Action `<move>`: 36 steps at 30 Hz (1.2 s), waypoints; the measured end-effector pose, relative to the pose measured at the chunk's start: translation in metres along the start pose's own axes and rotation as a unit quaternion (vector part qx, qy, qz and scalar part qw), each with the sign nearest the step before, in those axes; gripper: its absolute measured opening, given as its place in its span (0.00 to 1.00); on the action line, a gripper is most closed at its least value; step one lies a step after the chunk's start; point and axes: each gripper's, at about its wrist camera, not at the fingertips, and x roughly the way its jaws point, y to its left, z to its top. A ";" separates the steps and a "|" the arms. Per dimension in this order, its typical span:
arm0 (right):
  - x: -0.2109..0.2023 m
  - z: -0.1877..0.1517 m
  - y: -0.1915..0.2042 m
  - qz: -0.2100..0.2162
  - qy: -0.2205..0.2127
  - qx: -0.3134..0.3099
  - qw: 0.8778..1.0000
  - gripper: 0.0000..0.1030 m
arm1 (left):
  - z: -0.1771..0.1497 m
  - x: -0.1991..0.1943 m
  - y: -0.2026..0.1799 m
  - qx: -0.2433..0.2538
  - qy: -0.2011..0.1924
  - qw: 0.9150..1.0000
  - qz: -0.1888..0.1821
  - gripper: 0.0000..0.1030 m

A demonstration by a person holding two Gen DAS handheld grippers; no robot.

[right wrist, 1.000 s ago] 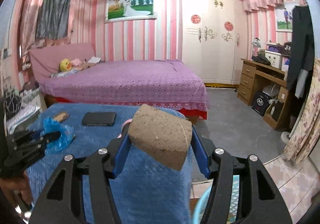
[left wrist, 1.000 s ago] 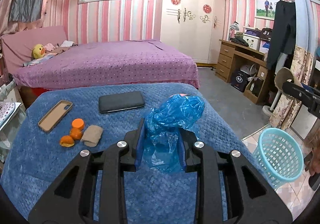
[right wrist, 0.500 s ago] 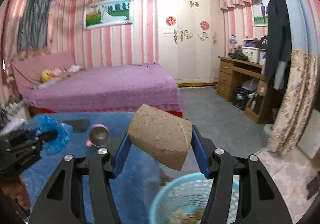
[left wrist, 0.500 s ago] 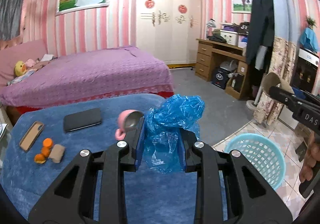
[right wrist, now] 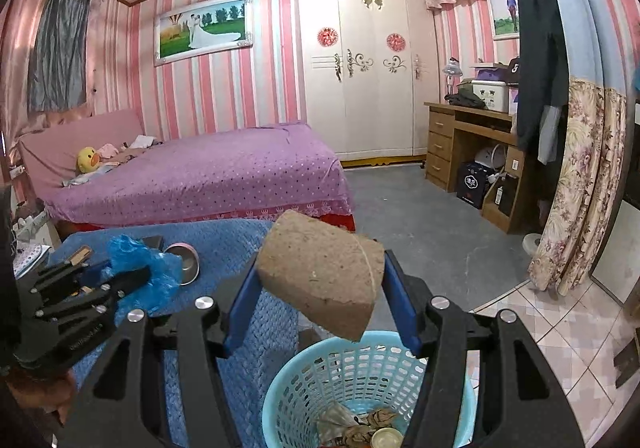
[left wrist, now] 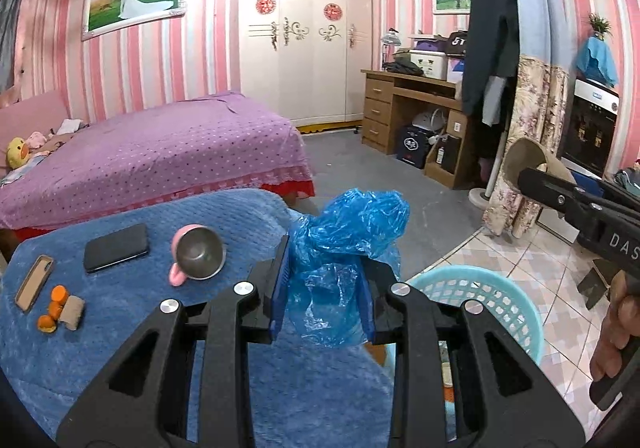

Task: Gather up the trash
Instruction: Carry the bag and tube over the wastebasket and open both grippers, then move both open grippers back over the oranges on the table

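Both hands have swung from the blue worktop point(left wrist: 100, 348) to the basket point(right wrist: 360, 372)
Left jaws grip the blue bag point(left wrist: 340, 268), right jaws grip the brown tube point(right wrist: 320, 280), now above the basket, ready to drop

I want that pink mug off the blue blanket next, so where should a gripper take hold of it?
The pink mug lies tipped on its side, mouth facing up toward the camera, handle low at its left. Come from above and pinch across the rim; the handle, resting against the blue blanket, looks harder to reach.
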 end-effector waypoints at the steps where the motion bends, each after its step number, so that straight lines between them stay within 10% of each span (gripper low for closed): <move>1: -0.001 0.000 0.000 0.002 -0.002 0.003 1.000 0.58 | 0.000 0.001 -0.002 0.002 -0.001 1.000 -0.001 0.28; 13: -0.014 -0.005 -0.039 -0.046 -0.038 0.068 0.996 0.75 | -0.003 0.020 -0.048 0.024 0.012 0.998 -0.048 0.30; 18: -0.020 -0.008 -0.060 -0.059 -0.056 0.107 0.991 0.76 | -0.009 0.026 -0.075 0.053 0.016 0.996 -0.068 0.75; 22: -0.015 -0.010 -0.059 -0.055 -0.050 0.099 0.992 0.76 | -0.010 0.025 -0.080 0.067 0.009 0.996 -0.063 0.81; 36: 0.008 -0.009 -0.003 -0.016 -0.042 0.057 0.997 0.84 | -0.044 0.009 0.081 0.006 0.036 0.995 0.089 0.82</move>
